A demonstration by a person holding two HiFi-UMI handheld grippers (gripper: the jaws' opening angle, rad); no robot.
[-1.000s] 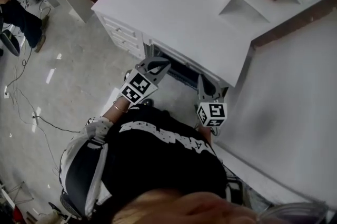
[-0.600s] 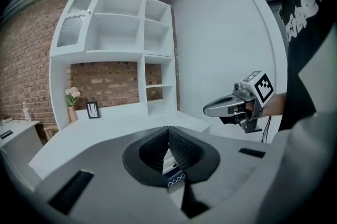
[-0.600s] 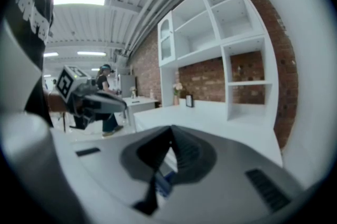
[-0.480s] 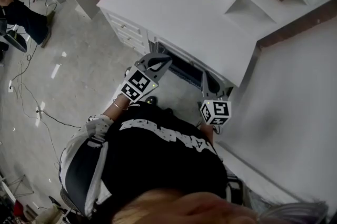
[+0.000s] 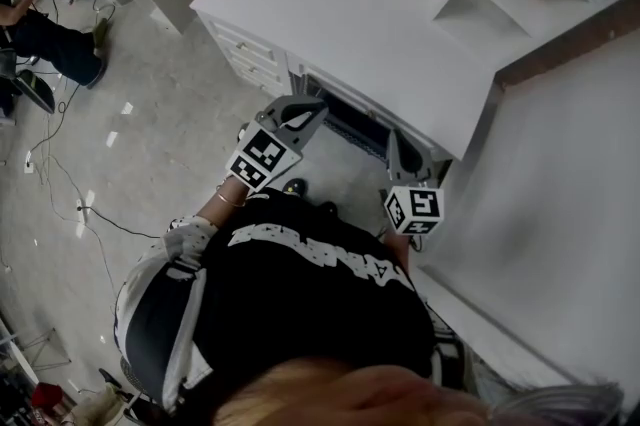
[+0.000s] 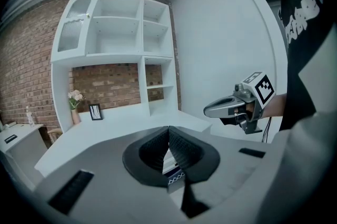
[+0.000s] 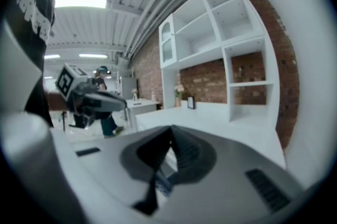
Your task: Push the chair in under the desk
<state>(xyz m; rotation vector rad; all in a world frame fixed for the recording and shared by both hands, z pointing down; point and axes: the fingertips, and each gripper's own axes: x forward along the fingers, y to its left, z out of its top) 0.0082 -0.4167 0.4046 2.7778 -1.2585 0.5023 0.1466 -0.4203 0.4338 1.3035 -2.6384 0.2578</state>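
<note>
The left gripper [image 5: 312, 111] and right gripper [image 5: 394, 142] are both closed and empty, near the dark meshy chair [image 5: 350, 129] at the smooth white desk's [image 5: 360, 24] front edge. Only the gripper views show flowers [image 6: 75, 95].

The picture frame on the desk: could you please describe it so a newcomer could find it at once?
Find the white desk against the brick wall, under the white shelves. At its back edge stands a small picture frame. Unlike the vase of pale flowers beside it, it is a flat, black-rimmed rectangle.
</note>
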